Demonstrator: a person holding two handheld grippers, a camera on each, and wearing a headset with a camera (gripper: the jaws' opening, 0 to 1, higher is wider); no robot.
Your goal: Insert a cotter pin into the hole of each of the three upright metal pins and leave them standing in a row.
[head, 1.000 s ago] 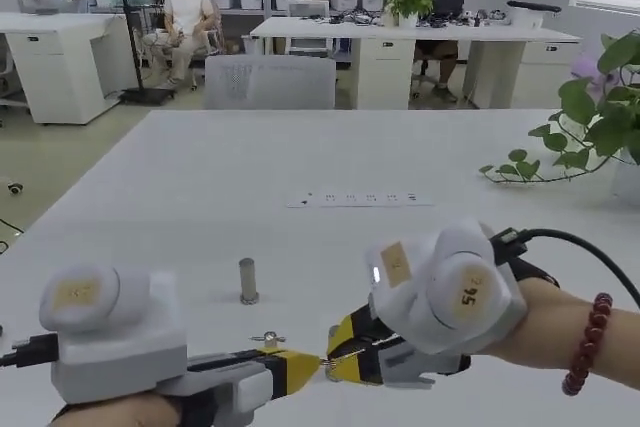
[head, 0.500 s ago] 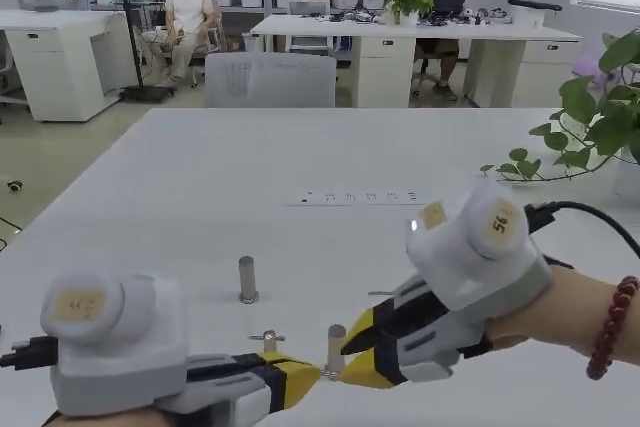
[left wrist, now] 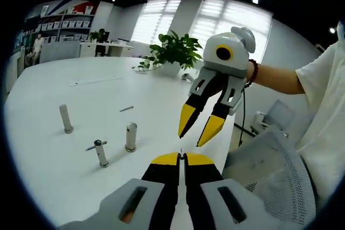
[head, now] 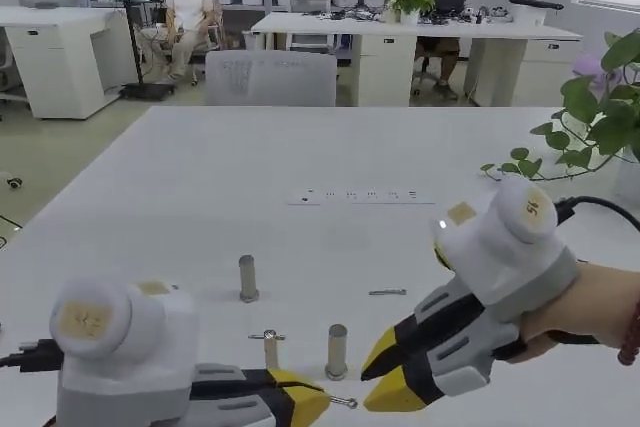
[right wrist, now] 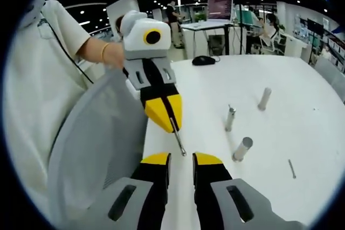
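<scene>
Three upright metal pins stand near the table's front: the far pin [head: 246, 279], the middle pin [head: 270, 347] with a cotter pin crosswise through its top, and the right pin [head: 337, 351], bare. My left gripper [head: 322, 404] is shut on a thin cotter pin [right wrist: 179, 139] that pokes out from its tips, low and just in front of the right pin. To the right of that pin my right gripper [head: 378, 385] hangs open, holding nothing. Another loose cotter pin [head: 387, 293] lies flat on the table behind the right pin.
A white power strip [head: 358, 197] lies mid-table. A leafy plant [head: 585, 132] leans in from the right edge. A grey mesh chair [right wrist: 102, 149] sits below the table's near edge. Desks and seated people are far behind.
My right gripper has drawn back to the right, away from the right pin and the left gripper's tips, and the pin now stands free. The left gripper barely moved.
</scene>
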